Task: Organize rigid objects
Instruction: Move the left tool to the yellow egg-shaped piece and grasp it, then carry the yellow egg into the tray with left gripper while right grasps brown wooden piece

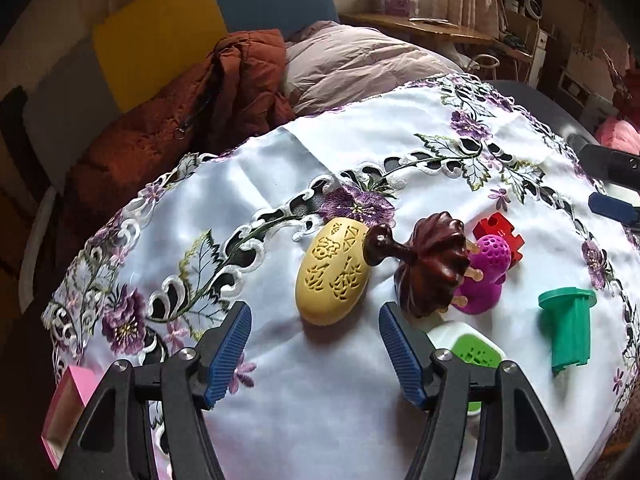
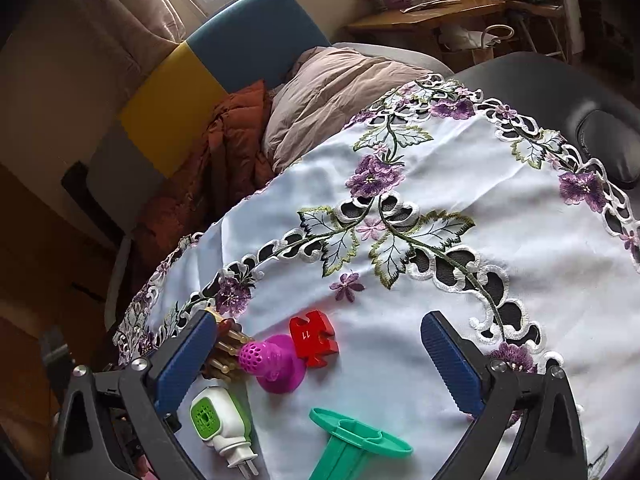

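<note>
White cloth: an embroidered tablecloth [image 1: 320, 168] with purple flowers covers the table; every loose piece lies on it in one cluster
Yellow case: a carved oval case [image 1: 334, 270] lies just ahead of your left tongs, touching the knob of the brown wooden ornament [image 1: 428, 264]
Cluster behind: a purple perforated toy [image 1: 486, 276] rests against the ornament, with a red puzzle block [image 1: 500, 232] just behind it
Near pieces: a green-and-white plug-in unit [image 2: 218, 420] lies beside your left tongs' right finger, and a green flanged spool [image 1: 568, 326] sits apart to the right
Left tongs [image 1: 316, 344]: spread wide, holding nothing, aimed at the yellow case
Right tongs [image 2: 320, 360]: spread wide, holding nothing, poised over the purple toy, the red block and the spool
Pink box: a pink box [image 1: 66, 404] shows at the table's near-left edge; whether it is where the pieces go, you cannot tell
Step in hand: judged as the approach before a first pick, since nothing looks sorted yet
Next move: advance the left tongs to straddle the yellow case across its narrow width, keeping clear of the ornament's knob, then close
</note>
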Action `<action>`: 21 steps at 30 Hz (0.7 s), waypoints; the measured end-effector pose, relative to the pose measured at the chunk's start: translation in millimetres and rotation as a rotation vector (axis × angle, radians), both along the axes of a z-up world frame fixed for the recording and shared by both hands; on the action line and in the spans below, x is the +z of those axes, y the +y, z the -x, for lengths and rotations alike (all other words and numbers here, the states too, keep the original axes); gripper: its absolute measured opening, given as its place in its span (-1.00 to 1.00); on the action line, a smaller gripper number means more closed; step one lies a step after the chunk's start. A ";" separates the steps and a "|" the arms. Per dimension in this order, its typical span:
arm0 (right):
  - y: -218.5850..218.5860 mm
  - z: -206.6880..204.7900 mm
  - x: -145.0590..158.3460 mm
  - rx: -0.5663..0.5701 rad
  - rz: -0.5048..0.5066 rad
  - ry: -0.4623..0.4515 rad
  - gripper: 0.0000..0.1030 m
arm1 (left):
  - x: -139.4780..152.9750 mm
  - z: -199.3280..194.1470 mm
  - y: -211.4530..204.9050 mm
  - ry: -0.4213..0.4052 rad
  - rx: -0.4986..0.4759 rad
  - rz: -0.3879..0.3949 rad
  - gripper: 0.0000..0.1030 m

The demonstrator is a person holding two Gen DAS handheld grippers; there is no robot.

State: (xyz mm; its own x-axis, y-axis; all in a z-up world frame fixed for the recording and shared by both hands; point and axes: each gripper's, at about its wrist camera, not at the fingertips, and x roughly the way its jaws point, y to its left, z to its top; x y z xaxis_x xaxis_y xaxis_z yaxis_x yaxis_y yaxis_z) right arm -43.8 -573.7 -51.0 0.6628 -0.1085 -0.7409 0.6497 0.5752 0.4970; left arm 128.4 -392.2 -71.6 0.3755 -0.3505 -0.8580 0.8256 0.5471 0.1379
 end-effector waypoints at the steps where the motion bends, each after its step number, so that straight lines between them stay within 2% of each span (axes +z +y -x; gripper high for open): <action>1: 0.0 -0.5 0.2 0.003 -0.002 -0.002 0.99 | -2.4 -1.9 -3.8 0.010 -0.016 -0.001 0.31; 6: -1.6 0.2 0.2 0.003 -0.013 -0.009 0.99 | -7.8 -15.3 -18.6 0.046 -0.050 0.014 0.31; 11: -1.3 -1.9 -0.3 0.013 -0.012 -0.006 0.99 | -16.6 -23.4 -34.5 0.046 -0.082 0.006 0.28; 13: 1.6 -3.6 0.6 0.025 0.009 0.001 0.99 | -22.6 -26.1 -35.4 0.080 -0.078 0.012 -0.09; 16: 7.7 -7.6 3.8 0.051 0.061 0.014 0.98 | -26.0 -24.5 -28.1 0.084 -0.039 0.040 -0.14; 21: 18.5 -15.2 7.2 0.103 0.124 0.035 0.93 | -22.2 -22.2 0.7 0.139 0.096 0.090 -0.14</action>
State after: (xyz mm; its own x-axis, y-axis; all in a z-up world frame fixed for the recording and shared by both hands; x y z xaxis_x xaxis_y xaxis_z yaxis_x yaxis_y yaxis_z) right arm -28.6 -555.2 -43.8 0.6492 -0.1332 -0.7489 0.5995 0.6955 0.3960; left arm 150.6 -391.5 -93.8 0.2906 -0.3963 -0.8709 0.7767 0.6292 -0.0272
